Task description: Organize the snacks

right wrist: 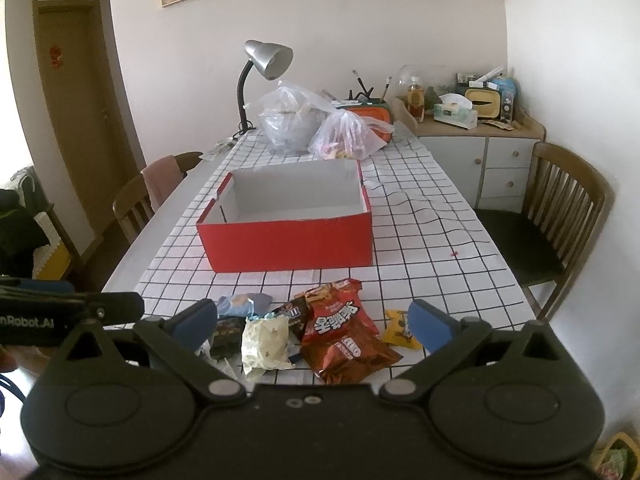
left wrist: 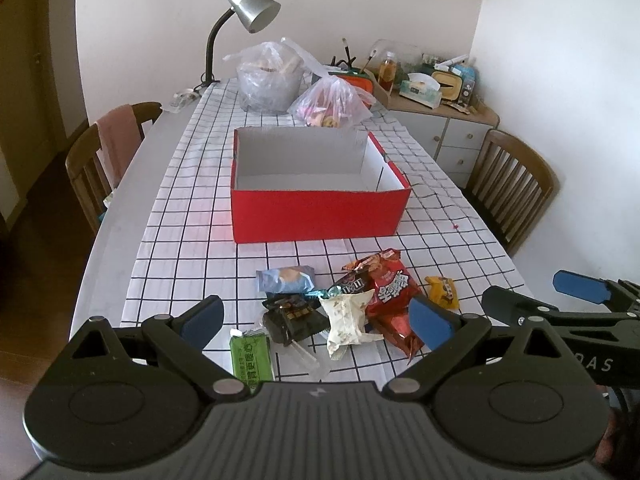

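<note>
A red box with a white, bare inside stands mid-table. In front of it lies a heap of snacks: a big red bag, a white wrapper, a blue packet, a dark packet, a green packet and a small yellow packet. My left gripper hovers open above the heap, nothing between its fingers. My right gripper is open too, over the red bag; it also shows at the right of the left wrist view.
A checked cloth covers the table. Two plastic bags and a desk lamp stand behind the box. Wooden chairs flank the table. A cluttered sideboard sits at the back right.
</note>
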Demonstrator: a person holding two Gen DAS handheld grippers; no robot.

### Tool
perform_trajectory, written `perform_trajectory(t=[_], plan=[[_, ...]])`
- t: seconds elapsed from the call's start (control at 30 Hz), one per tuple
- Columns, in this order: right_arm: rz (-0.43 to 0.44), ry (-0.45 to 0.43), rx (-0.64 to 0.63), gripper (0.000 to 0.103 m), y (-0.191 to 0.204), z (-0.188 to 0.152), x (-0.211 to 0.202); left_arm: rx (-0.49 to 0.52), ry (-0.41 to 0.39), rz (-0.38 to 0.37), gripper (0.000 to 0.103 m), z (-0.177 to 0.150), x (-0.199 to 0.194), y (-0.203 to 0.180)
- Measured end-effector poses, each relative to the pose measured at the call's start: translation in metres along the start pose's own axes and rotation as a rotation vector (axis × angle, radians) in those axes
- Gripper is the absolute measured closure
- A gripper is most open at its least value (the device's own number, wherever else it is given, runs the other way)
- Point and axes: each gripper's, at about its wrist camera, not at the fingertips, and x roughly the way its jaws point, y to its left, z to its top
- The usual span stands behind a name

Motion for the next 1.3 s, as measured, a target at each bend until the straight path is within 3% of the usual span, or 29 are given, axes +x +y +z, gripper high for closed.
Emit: perform_trajectory(t=[1.3], plan=[[0.027,0.027,0.018,0.001,0.0042,-0.0099,0.0026,-0.007,0.041,0.013,0.003,-0.0098,0.0031,0.0026]])
